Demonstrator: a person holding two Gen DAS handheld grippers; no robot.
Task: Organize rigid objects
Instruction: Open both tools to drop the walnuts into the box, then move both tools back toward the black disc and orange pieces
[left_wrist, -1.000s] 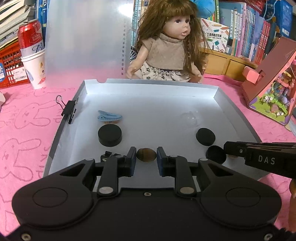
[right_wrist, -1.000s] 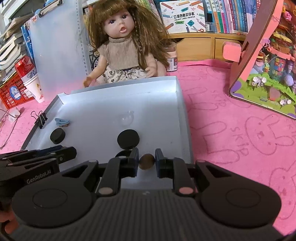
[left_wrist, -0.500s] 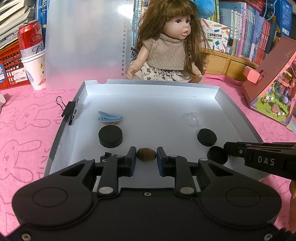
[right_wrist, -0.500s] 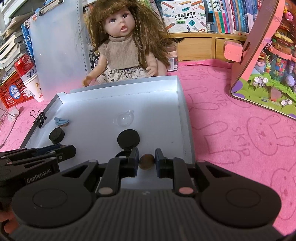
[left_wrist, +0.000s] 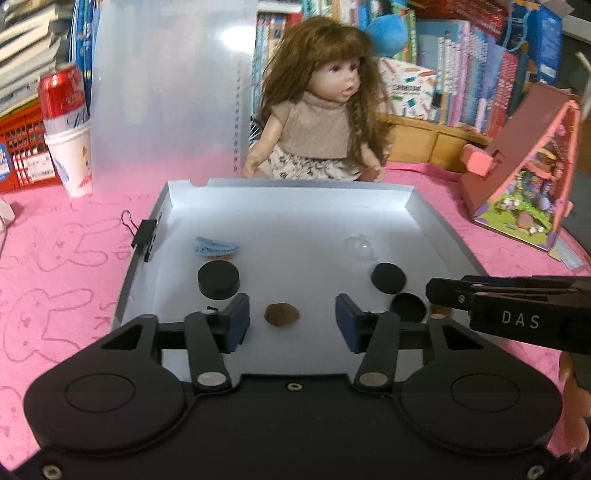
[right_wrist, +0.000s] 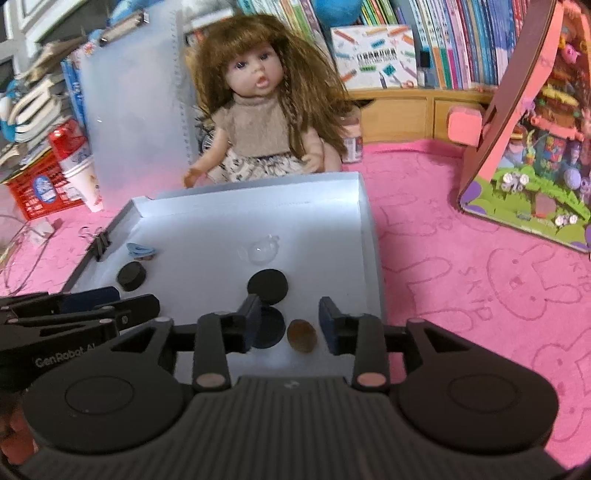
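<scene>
Three black discs (left_wrist: 218, 277), two brown nuts (left_wrist: 281, 314), one blue clip (left_wrist: 215, 246), one clear dome (left_wrist: 360, 248), one binder clip (left_wrist: 144, 237), one doll (left_wrist: 320, 114)

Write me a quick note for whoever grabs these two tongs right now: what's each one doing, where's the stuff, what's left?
Left tongs: opening, nothing gripped; a brown nut lies on the tray between the tips.
Right tongs: also opening, empty; another brown nut lies between its tips, beside a black disc.
Also in the tray: more black discs, a blue clip, a clear dome. A binder clip sits on the left wall.
Done: everything seen sits in the tray.
Left: probably sorting; neither nut gripped.
</scene>
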